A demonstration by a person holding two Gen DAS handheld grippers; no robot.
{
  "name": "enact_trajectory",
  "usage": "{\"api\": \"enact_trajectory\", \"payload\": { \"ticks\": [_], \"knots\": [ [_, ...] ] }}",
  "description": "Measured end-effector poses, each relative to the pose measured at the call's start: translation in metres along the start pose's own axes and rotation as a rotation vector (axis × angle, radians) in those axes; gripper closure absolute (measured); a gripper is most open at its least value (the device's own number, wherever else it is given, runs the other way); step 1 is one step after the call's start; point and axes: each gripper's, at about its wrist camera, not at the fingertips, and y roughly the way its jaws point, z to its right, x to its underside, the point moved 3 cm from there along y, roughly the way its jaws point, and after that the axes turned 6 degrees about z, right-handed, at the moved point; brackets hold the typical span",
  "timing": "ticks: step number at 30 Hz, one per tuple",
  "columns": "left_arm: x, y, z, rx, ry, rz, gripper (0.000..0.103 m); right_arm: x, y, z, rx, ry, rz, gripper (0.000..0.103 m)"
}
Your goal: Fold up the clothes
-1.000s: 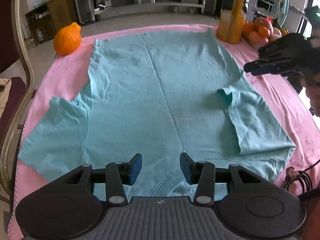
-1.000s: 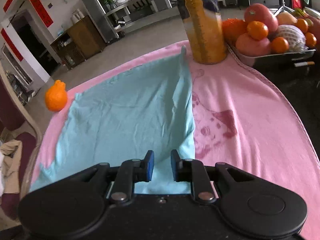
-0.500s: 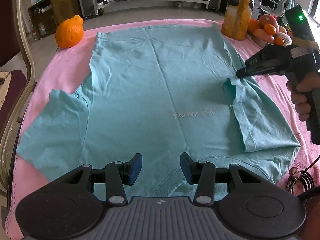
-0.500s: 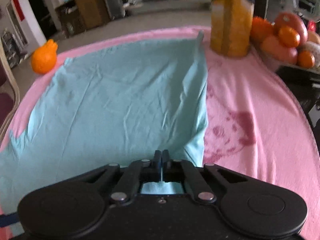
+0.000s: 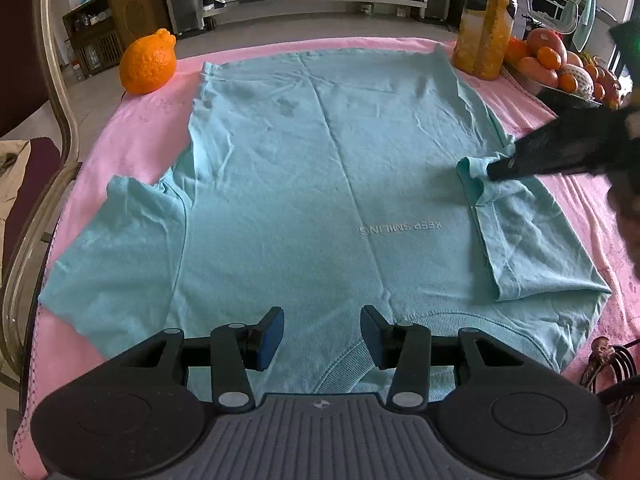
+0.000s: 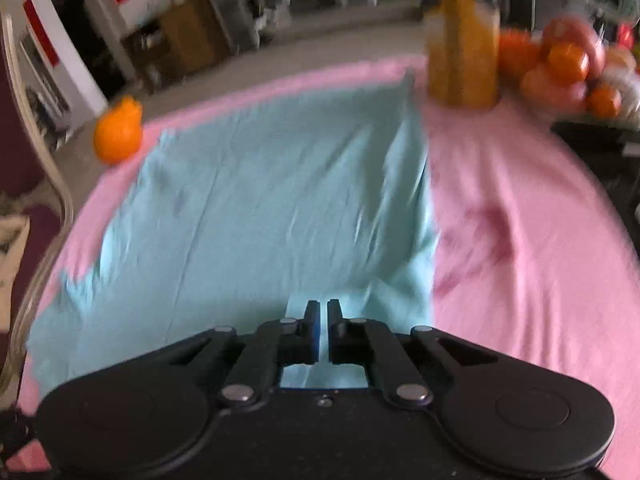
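Observation:
A light teal T-shirt (image 5: 320, 184) (image 6: 260, 200) lies flat on a pink cloth (image 5: 152, 120), collar nearest my left gripper. Its right sleeve (image 5: 528, 240) is folded inward over the body; the left sleeve (image 5: 120, 240) lies spread out. My left gripper (image 5: 322, 334) hovers open just above the collar, holding nothing. My right gripper (image 5: 494, 169) (image 6: 323, 312) is down at the folded sleeve's far corner. Its jaws are parting by a thin slit, with the bunched sleeve hem pinched at the tip.
A bumpy orange fruit (image 5: 149, 62) sits at the cloth's far left corner. A tall yellow jar (image 5: 484, 20) and a tray of fruit (image 5: 560, 64) stand at the far right. A chair frame (image 5: 52, 120) runs along the left; a small trinket with wire (image 5: 608, 360) lies near right.
My right gripper closed its jaws and sank from above the shirt's right edge down onto the folded sleeve's corner. The left gripper stayed over the collar, still open.

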Motion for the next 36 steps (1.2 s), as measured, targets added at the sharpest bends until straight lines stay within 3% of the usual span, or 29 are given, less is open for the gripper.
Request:
{"api": "enact_trajectory", "payload": {
  "ticks": [2, 5, 8, 12, 16, 19, 28, 31, 36],
  "knots": [
    [0.001, 0.001, 0.0, -0.007, 0.001, -0.005, 0.058, 0.004, 0.006, -0.005, -0.028, -0.027, 0.002, 0.099],
    [0.003, 0.003, -0.001, -0.019, 0.003, -0.011, 0.058, 0.007, 0.012, -0.012, -0.102, -0.043, 0.009, 0.077],
    [0.002, 0.0, -0.002, -0.024, 0.0, -0.004, 0.058, 0.002, -0.002, -0.007, -0.209, 0.071, -0.005, 0.08],
    [0.002, -0.012, -0.001, 0.013, 0.001, 0.009, 0.058, -0.004, -0.064, 0.016, -0.122, 0.168, 0.028, 0.08],
    [0.004, -0.021, 0.004, 0.068, 0.017, 0.018, 0.058, 0.025, -0.112, 0.052, -0.1, 0.301, 0.046, 0.08],
    [0.008, -0.018, 0.007, 0.053, 0.042, 0.006, 0.058, 0.045, -0.101, 0.062, -0.013, 0.271, 0.008, 0.084],
    [0.023, -0.019, -0.002, 0.007, 0.049, -0.023, 0.058, 0.078, -0.068, 0.037, 0.044, 0.024, -0.144, 0.09],
    [0.025, -0.017, -0.006, -0.002, 0.04, -0.027, 0.058, 0.079, -0.078, 0.037, 0.019, 0.067, -0.09, 0.09],
    [0.026, -0.007, -0.008, -0.027, 0.024, -0.032, 0.059, 0.063, -0.066, 0.018, -0.133, 0.113, 0.005, 0.09]
  ]
}}
